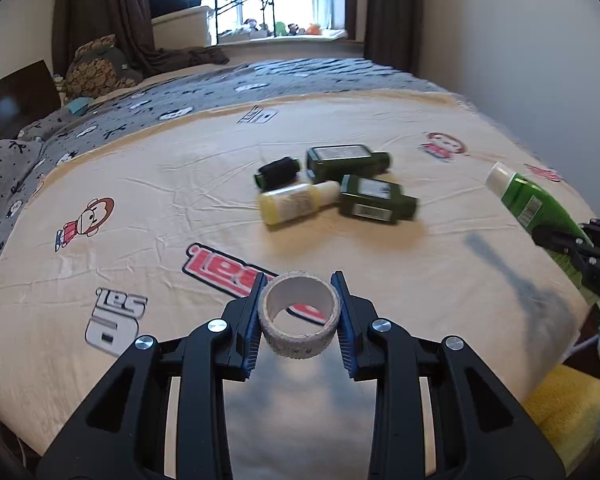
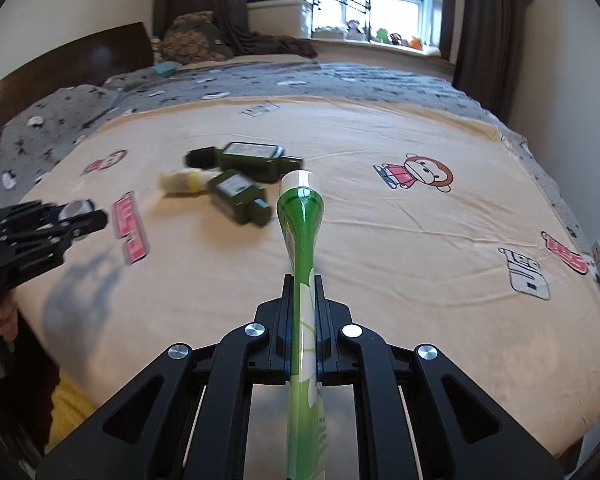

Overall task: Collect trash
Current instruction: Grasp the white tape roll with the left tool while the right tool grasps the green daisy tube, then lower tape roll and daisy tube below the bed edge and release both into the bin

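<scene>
Left wrist view shows your trash on the beige bedsheet (image 1: 140, 208), largest first: two dark green flat bottles (image 1: 346, 159), stiff and probably slick, best taken across the flat sides. One green tube (image 2: 300, 216), soft and light, is already pinched flat in your right gripper (image 2: 302, 316) over the bed's near edge. One yellow bottle (image 1: 292, 202) and one small black bottle (image 1: 278, 170) look light. One tape roll (image 1: 299, 314), a rigid ring, sits clamped across its width in your left gripper (image 1: 299, 320).
</scene>
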